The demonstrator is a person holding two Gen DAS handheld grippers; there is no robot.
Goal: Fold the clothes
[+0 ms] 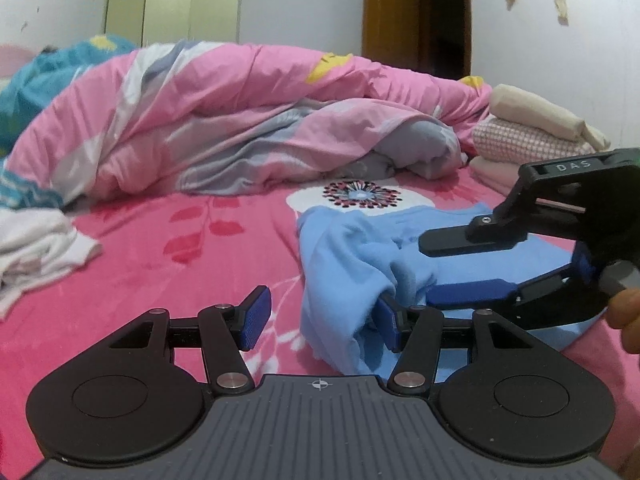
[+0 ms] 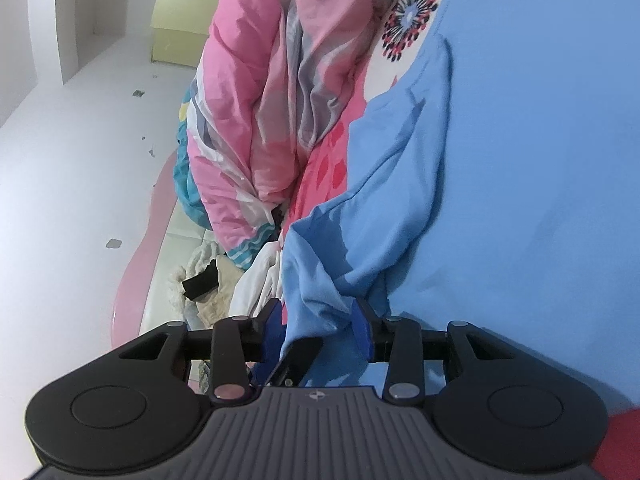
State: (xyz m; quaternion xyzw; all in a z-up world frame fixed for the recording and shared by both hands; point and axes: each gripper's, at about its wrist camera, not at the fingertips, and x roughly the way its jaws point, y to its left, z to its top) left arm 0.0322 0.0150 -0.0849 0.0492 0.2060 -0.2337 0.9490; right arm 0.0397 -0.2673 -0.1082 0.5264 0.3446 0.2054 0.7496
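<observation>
We're mid-fold on the blue garment (image 1: pixel 352 256), both grippers at its bunched edge.

It lies rumpled on the pink bedsheet (image 1: pixel 192 248). Our left gripper (image 1: pixel 320 320) gapes wide, cloth against one pad; our right gripper (image 2: pixel 316 330) is parted around a fold. Next, we judge: pinch, lift, carry over.

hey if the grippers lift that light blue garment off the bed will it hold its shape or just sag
Probably sags: the light blue garment already lies in soft bunched folds on the pink bedsheet. It looks like thin knit, so likely light. With both the left gripper and the right gripper open around fabric, unpinched parts would likely droop.
</observation>
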